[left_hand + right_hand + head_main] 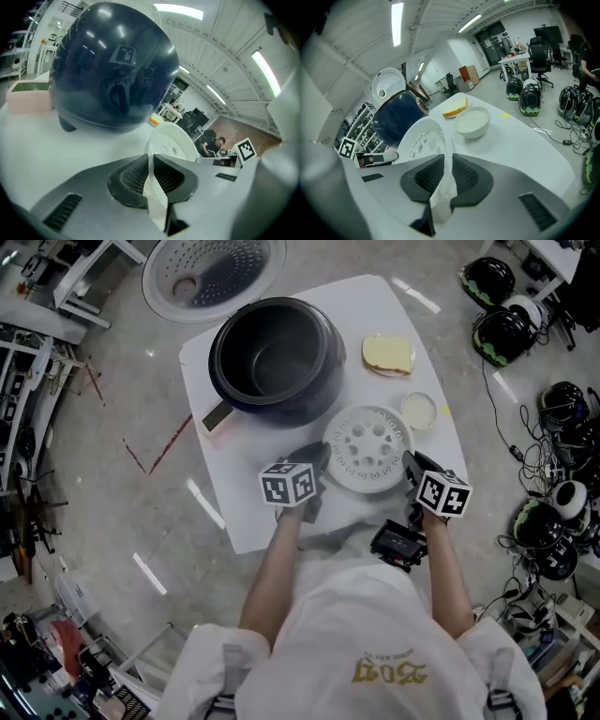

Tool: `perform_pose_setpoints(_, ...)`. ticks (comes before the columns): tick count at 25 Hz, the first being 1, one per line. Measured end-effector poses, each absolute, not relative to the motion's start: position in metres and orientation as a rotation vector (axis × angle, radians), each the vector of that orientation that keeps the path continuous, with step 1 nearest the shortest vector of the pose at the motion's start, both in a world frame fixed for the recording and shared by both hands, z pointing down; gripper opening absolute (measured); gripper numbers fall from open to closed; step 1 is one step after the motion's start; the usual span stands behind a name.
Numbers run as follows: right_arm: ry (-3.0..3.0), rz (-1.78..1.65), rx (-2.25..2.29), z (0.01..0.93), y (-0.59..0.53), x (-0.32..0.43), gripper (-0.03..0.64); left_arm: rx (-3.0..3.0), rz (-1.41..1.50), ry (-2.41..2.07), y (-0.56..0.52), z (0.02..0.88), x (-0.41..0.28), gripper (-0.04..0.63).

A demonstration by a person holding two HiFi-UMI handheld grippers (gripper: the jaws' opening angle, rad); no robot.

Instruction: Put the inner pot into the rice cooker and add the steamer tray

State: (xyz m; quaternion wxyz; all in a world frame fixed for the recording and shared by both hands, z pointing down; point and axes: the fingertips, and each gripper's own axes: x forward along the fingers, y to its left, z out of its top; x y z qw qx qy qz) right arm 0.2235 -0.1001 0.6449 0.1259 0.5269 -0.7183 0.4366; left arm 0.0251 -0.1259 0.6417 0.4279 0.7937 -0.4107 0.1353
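Note:
The white, round steamer tray point(367, 448) with holes lies on the white table point(246, 507), just in front of the dark rice cooker point(277, 357). The cooker's lid point(214, 273) stands open behind it, and a dark pot interior shows inside. My left gripper point(314, 472) is shut on the tray's left rim. In the left gripper view the thin rim point(153, 185) sits pinched between the pads. My right gripper point(412, 470) is shut on the right rim, and the tray point(419, 136) shows tilted between its pads in the right gripper view. The cooker point(112, 70) looms close ahead of the left gripper.
A small bowl of white rice point(418, 411) and a plate with a yellow piece point(388, 354) stand right of the cooker. A pink block point(216, 416) lies at the cooker's left. Helmets point(497, 306) and cables crowd the floor on the right.

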Motion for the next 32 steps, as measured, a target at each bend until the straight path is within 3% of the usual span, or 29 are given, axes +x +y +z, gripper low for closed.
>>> perform_pose_setpoints(32, -2.532, 1.021, 1.438, 0.467, -0.106, 0.151, 0.057, 2.175, -0.086, -1.192, -0.104, 0.470, -0.050, 0.049)
